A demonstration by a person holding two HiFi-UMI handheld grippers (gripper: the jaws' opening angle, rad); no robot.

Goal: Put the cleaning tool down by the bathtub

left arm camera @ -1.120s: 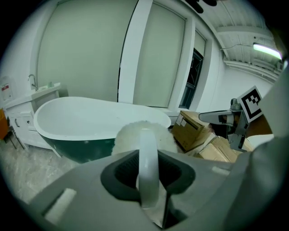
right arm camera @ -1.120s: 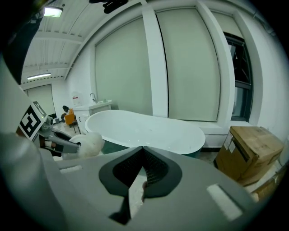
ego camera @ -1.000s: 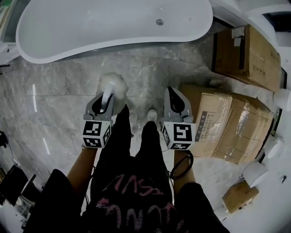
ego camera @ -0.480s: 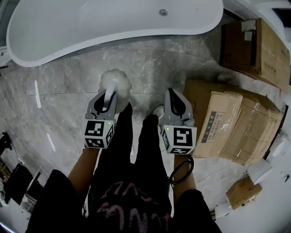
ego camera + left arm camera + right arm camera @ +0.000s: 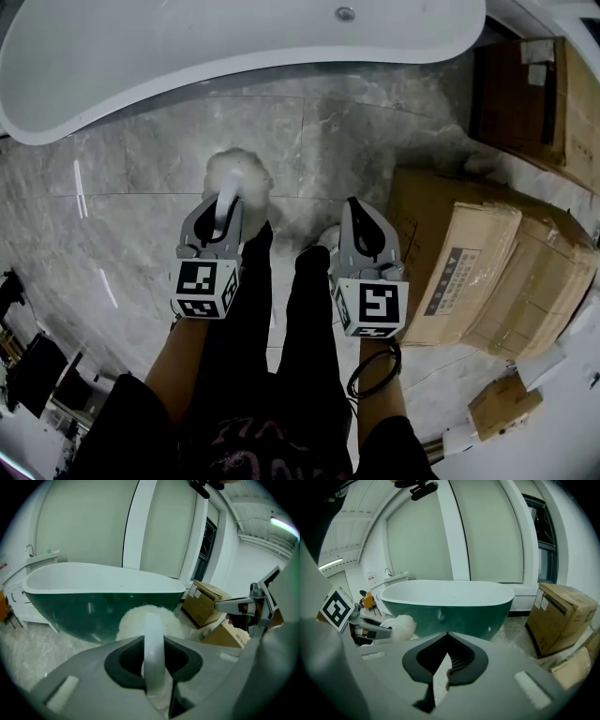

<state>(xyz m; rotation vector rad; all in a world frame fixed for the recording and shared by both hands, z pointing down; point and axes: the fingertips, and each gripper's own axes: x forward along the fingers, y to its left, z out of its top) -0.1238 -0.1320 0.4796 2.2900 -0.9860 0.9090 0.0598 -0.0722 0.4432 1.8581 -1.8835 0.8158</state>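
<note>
The bathtub (image 5: pixel 187 47) stands on the floor (image 5: pixel 131 169) ahead of the person, cardboard boxes (image 5: pixel 487 262) to its right, and the duster (image 5: pixel 236 173), held in the left tool (image 5: pixel 223 202), hangs before it beside the right tool (image 5: pixel 356 204).

Grey marble floor (image 5: pixel 141 178).
A white bathtub (image 5: pixel 187 47) stands on it; cardboard boxes (image 5: pixel 469 262) rest on the tiles near its end.

No print can be read: the dark label (image 5: pixel 452 274) on the near right cardboard box (image 5: pixel 511 281) is too small to make out.
</note>
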